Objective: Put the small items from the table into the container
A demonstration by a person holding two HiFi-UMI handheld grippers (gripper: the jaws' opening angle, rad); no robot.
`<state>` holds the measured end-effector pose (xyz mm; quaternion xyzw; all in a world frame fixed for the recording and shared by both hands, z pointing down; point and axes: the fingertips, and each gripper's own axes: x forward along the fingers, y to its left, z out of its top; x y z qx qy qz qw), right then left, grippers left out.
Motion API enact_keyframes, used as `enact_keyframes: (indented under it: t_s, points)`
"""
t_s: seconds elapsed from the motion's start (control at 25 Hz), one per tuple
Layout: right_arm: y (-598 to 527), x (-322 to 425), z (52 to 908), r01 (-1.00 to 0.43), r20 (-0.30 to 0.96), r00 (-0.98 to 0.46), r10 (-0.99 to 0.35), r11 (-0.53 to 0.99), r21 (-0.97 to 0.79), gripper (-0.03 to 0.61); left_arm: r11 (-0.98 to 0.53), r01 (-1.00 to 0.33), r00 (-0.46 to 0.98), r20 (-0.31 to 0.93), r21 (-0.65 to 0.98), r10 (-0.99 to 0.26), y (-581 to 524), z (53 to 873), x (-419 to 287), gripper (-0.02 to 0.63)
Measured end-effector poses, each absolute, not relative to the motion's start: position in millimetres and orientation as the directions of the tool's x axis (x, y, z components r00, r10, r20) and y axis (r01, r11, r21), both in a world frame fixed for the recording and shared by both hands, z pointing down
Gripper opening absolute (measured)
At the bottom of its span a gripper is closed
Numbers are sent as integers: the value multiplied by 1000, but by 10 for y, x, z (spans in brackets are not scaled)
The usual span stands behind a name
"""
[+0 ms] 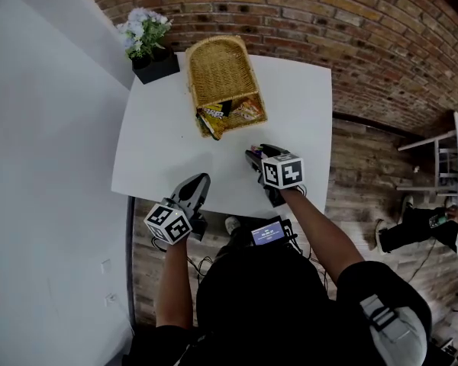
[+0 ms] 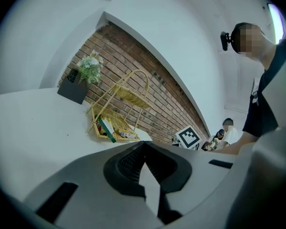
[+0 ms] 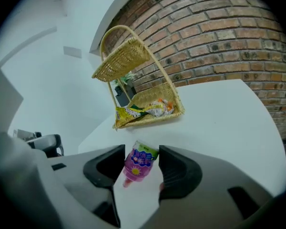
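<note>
Clamping a small pink bottle (image 3: 139, 162) between the pads of the right gripper (image 3: 141, 152), tilted, over the white table (image 1: 305, 113); sitting apart from the wicker basket (image 1: 214, 67), on its near side; showing snack packets (image 1: 233, 113) inside that basket; holding the left gripper (image 2: 143, 146) clenched tight on nothing, near the table's front edge.

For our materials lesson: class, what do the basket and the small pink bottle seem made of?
The basket looks like woven wicker or rattan: matte tan, visible weave. The pink bottle is probably plastic: smooth, glossy, printed label.
</note>
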<state>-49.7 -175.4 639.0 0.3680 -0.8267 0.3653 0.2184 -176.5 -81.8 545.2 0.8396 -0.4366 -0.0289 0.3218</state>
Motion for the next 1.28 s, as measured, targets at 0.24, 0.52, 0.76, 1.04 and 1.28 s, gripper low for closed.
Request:
enact_keyframes:
  t_s: [0.24, 0.52, 0.76, 1.04, 1.28]
  points:
    - [-1794, -366, 6104, -748, 578, -661, -478, 477, -461, 232, -427, -713, 622, 219, 556, -752, -856, 5409, -1649, 8]
    - [-1754, -181, 5780, -724, 517, -689, -508, 501, -473, 232, -430, -722, 616, 221, 542, -756, -889, 5395, -1511, 8]
    - [-1740, 3, 5515, -705, 462, -709, -533, 514, -489, 230, -442, -709, 626, 203, 549, -753, -938, 5345, -1377, 8]
    - [-1714, 112, 5364, -694, 436, -718, -542, 521, -497, 230, -462, -698, 638, 183, 547, -748, -951, 5257, -1244, 9]
    - [-1687, 96, 5333, -685, 430, -728, -535, 535, -494, 231, -460, -702, 633, 181, 544, -753, -934, 5239, -1245, 8]
